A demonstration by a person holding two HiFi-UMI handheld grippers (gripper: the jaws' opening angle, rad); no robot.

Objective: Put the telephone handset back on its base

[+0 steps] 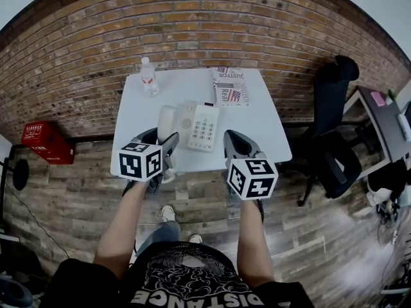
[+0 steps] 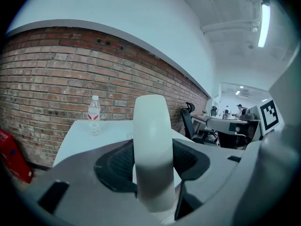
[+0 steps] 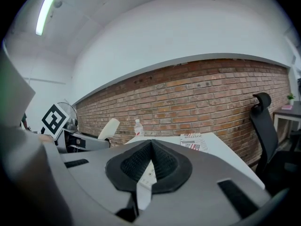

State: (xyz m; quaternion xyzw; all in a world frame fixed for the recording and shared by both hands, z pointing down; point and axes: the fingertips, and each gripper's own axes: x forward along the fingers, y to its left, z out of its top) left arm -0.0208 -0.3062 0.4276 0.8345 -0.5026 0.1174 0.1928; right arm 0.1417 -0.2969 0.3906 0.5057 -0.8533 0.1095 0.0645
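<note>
The white telephone handset (image 1: 166,122) stands upright between the jaws of my left gripper (image 1: 162,141), just left of the phone base (image 1: 203,128) on the white table (image 1: 266,130). In the left gripper view the handset (image 2: 150,126) fills the gap between the black pads (image 2: 115,166), which press on both its sides. My right gripper (image 1: 236,142) hovers over the table's front edge, right of the base, its pads meeting at the tips with nothing held. In the right gripper view a sliver of the base's keypad (image 3: 148,172) shows between the pads, and the handset (image 3: 108,128) rises at the left.
A water bottle (image 1: 148,76) stands at the table's back left, a newspaper (image 1: 231,85) lies at the back right. A brick wall runs behind the table. A black office chair (image 1: 331,133) stands to the right, a red box (image 1: 45,141) on the floor at the left.
</note>
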